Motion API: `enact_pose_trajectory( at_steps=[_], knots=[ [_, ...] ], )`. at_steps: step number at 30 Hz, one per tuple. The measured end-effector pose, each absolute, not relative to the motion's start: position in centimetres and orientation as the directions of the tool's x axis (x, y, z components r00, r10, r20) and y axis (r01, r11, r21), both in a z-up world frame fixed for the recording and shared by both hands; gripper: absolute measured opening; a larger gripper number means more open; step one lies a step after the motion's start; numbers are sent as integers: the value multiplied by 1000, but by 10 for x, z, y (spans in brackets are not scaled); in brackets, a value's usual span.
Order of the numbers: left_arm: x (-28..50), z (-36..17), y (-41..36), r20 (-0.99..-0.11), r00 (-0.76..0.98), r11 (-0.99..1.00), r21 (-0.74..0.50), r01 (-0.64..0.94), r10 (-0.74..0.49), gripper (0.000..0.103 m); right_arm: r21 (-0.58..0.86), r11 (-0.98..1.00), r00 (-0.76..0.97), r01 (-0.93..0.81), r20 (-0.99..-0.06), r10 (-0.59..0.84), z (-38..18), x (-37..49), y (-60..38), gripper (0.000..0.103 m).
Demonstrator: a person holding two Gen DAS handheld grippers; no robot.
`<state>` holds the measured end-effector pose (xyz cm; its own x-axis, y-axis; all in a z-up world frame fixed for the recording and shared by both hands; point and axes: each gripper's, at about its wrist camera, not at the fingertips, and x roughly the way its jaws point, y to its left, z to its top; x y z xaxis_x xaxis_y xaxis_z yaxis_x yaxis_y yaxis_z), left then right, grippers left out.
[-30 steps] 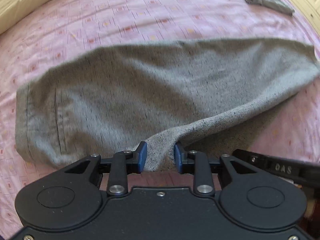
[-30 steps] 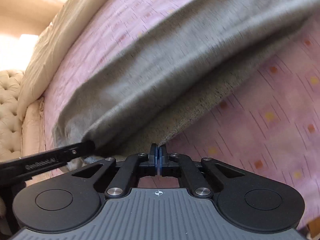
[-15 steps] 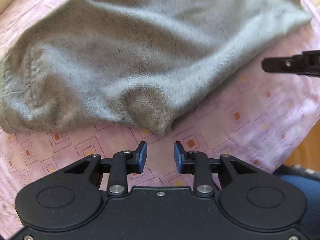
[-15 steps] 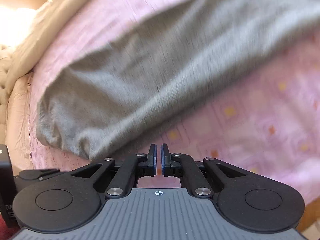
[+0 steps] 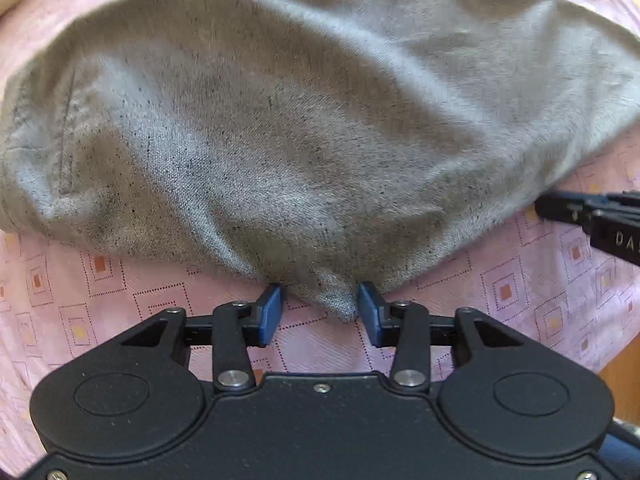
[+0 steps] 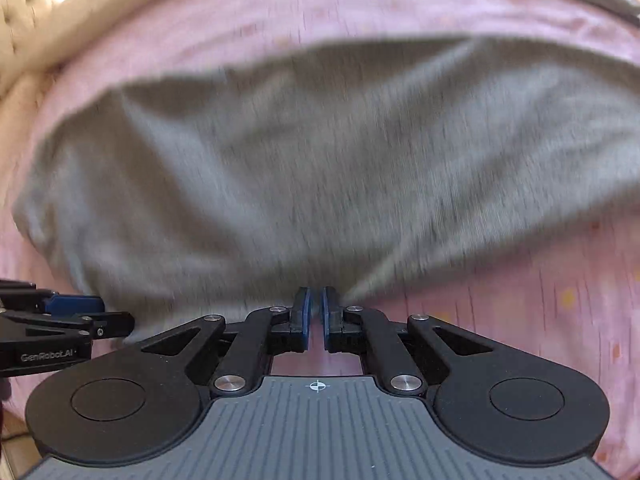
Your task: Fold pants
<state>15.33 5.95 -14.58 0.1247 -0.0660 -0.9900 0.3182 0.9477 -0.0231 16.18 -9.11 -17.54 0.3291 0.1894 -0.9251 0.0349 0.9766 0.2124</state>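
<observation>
Pants [image 5: 304, 120] lie folded on pink bedsheet [image 5: 120, 296], long axis running left-right across both views. Near hem faces both tools.

Left gripper [image 5: 319, 308]: jaws spread, corner of near hem poking between pads, not pinched.

Right gripper [image 6: 316, 306]: jaws nearly together, thin gap showing; fabric edge at tips, view blurred, cannot tell if cloth caught.

Both grippers sit on same near edge, right one further toward leg end. Next fold likely needs near edge gripped, carried away across long axis.
</observation>
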Motion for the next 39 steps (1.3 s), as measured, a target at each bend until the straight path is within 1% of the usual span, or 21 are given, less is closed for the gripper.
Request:
enact_pose_trajectory(
  at_steps=[3, 5, 8, 10, 11, 12, 16, 22, 28, 32, 35, 37, 39],
  knots=[
    [148, -139, 62, -990, 121, 955, -40, 294, -78, 51, 224, 974, 329, 40, -923, 199, -173, 145, -98, 6],
    [146, -129, 66, -987, 143, 965, -40, 259, -79, 51, 263, 962, 375, 77, -901, 217, -162, 134, -111, 6],
    [148, -110, 68, -978, 192, 973, -35, 229, -80, 51, 290, 946, 457, 146, -868, 195, -143, 125, -140, 8],
    [153, -98, 66, -972, 222, 976, -29, 214, -77, 51, 292, 936, 506, 198, -848, 158, -134, 125, -166, 19],
    [157, -93, 63, -969, 237, 978, -24, 208, -74, 51, 286, 932, 525, 223, -841, 133, -132, 125, -180, 26],
    [161, -89, 59, -966, 249, 979, -18, 202, -69, 51, 283, 928, 541, 243, -833, 113, -129, 126, -194, 28],
    [166, -79, 39, -956, 290, 988, 1, 157, -45, 52, 243, 919, 575, 312, -818, 20, -122, 128, -253, 28],
    [167, -75, -13, -960, 278, 998, 40, 55, 23, 53, 213, 897, 603, 387, -795, -71, -122, 141, -348, 28],
    [163, -81, -78, -967, 250, 998, 55, -1, 54, 54, 131, 936, 612, 327, -784, -104, -122, 168, -425, 28],
    [158, -78, -117, -967, 245, 997, 71, -9, 71, 55, 74, 978, 635, 193, -770, -67, -123, 201, -447, 28],
    [156, -77, -141, -967, 238, 996, 88, -16, 89, 55, 61, 995, 640, 75, -768, -1, -130, 229, -451, 28],
    [154, -76, -152, -968, 232, 995, 95, -24, 98, 55, 54, 998, 633, 21, -774, 28, -138, 248, -453, 28],
    [153, -75, -161, -969, 225, 994, 102, -33, 106, 55, 17, 1000, 614, -1, -789, 14, -152, 265, -455, 28]
  ],
)
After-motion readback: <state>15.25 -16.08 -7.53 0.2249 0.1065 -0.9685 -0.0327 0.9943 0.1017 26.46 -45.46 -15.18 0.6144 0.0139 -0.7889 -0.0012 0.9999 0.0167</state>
